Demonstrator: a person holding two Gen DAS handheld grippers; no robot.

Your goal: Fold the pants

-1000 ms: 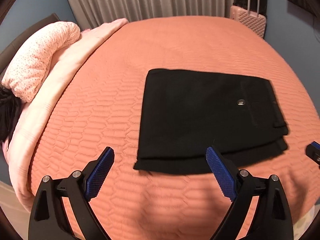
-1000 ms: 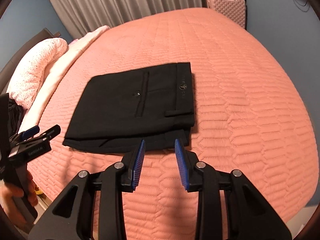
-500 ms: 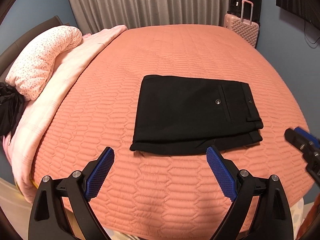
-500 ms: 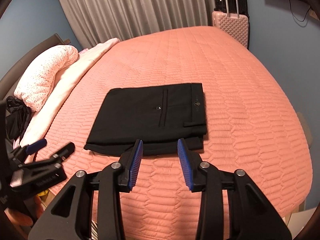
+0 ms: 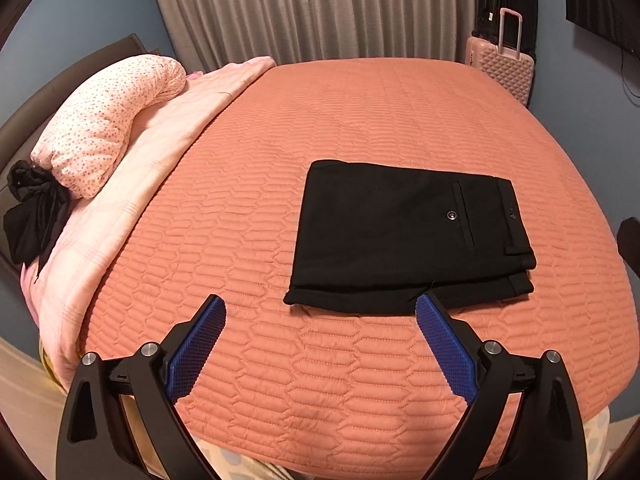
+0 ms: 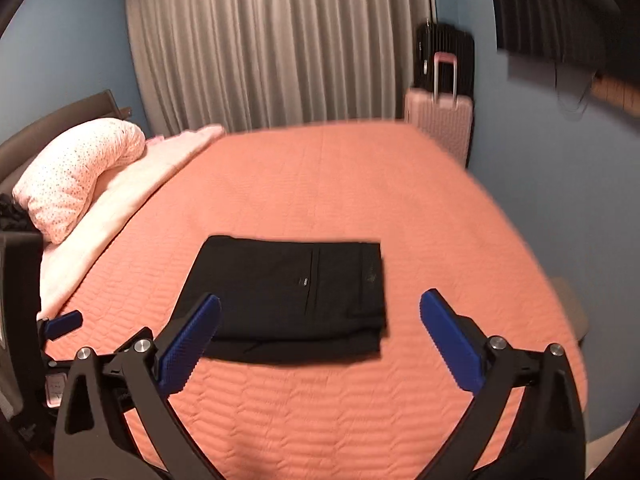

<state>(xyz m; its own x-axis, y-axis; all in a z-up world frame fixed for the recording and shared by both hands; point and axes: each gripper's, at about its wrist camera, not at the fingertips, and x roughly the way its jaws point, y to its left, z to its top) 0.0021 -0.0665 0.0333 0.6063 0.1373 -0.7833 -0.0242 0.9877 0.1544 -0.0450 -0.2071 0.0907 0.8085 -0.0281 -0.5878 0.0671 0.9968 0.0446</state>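
Note:
The black pants lie folded into a flat rectangle on the orange quilted bed, back pocket and button facing up. My left gripper is open and empty, held back above the bed's near edge, just short of the pants. In the right wrist view the pants lie ahead of my right gripper, which is open wide and empty above the near part of the bed. That view is blurred. The left gripper's blue tip shows at its left edge.
A spotted pink pillow and a pale pink blanket lie along the bed's left side, with a black cloth bundle beside them. A pink suitcase stands at the far right corner. Grey curtains hang behind.
Both grippers pulled back and up from the pants, which look smaller and farther. The right gripper's jaws went from nearly shut to wide open. The pants did not move.

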